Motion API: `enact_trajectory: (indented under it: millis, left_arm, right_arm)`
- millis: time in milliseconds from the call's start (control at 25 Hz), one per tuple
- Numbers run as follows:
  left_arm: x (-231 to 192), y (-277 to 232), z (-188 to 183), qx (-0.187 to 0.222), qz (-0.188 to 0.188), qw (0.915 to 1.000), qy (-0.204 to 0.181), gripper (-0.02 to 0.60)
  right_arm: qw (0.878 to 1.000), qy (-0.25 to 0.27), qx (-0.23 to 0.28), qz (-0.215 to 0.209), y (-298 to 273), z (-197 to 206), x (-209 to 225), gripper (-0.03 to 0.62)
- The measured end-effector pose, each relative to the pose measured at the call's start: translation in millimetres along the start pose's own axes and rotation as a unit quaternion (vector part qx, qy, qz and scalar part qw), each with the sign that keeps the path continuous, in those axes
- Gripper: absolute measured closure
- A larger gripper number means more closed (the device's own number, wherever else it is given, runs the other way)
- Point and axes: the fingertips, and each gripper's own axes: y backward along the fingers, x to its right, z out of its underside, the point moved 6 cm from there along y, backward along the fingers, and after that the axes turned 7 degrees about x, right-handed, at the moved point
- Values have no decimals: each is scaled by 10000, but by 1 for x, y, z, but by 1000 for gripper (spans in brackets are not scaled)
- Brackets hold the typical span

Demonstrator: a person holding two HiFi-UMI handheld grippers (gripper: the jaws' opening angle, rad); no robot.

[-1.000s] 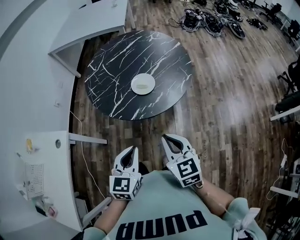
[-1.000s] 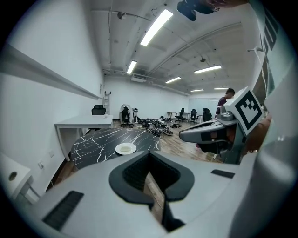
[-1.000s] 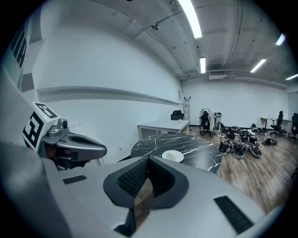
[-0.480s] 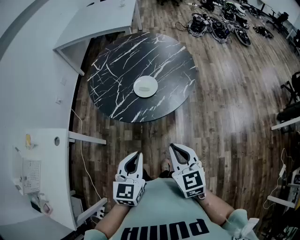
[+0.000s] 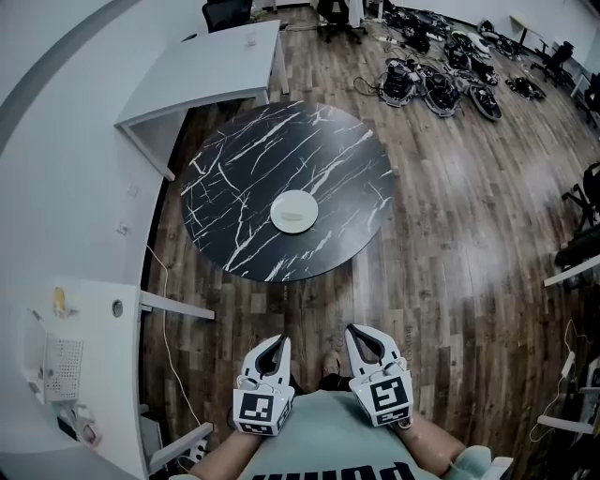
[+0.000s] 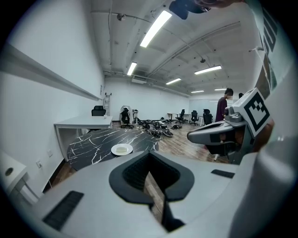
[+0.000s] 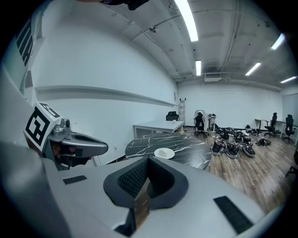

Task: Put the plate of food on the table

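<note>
On the table (image 5: pixel 234 187), the plate (image 5: pixel 295 211) holds something indistinct; left hand-held gripper (image 5: pixel 277 341) and right hand-held gripper (image 5: pixel 355 332) are closed.

A dark plank floor (image 5: pixel 450 225) runs under the round black marble table (image 5: pixel 244 178), which is veined in white. Just beyond the table a white desk (image 5: pixel 216 61) stands along the plain white wall (image 5: pixel 66 141), with black office chairs (image 5: pixel 225 13) behind it. Past the table's far right lies a heap of dark gear (image 5: pixel 436 80) — possibly cabled equipment, hard to make out. Overhead, long strip lights (image 6: pixel 156 28) glow.
</note>
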Motion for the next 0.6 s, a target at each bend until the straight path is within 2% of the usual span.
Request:
enact_trajectory:
  millis: [600]
  left_arm:
    - [-3, 8, -1, -83, -95, 9999, 81, 575]
  right_arm:
    - [9999, 47, -95, -26, 3, -5, -2, 586]
